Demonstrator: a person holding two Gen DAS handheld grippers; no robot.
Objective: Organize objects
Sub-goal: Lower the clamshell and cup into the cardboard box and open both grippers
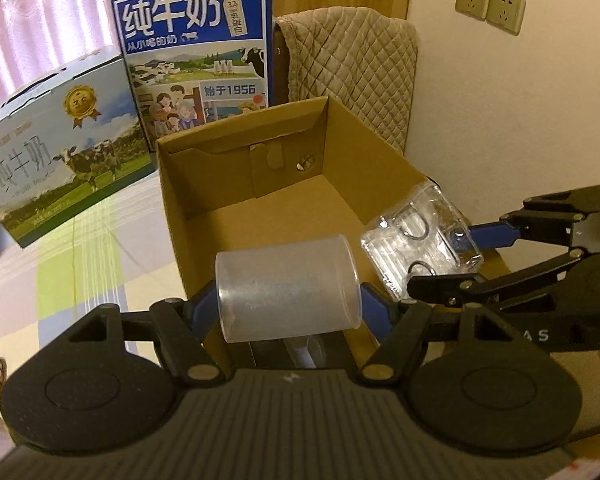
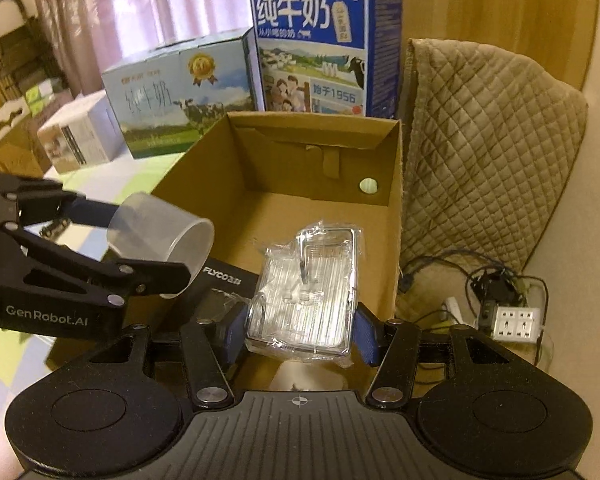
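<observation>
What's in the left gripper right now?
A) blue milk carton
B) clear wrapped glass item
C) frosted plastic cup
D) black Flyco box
C: the left gripper is clamped on the frosted plastic cup, held on its side over the cardboard box; the clear wrapped item sits in the right gripper.

Back of the scene: a blue milk carton (image 2: 324, 48) stands upright against a wooden door (image 2: 480, 12), and just left of it a pale green milk case (image 2: 176, 96) sits tilted. Further left, a small white box (image 2: 80, 136) near pink curtains (image 2: 148, 4). Off to the right, a quilted beige cover (image 2: 484, 152) drapes over a chair. Below it, a white power strip (image 2: 518, 322) lies in a tangle of cables. Up on the cream wall, two sockets (image 1: 490, 6) side by side.
</observation>
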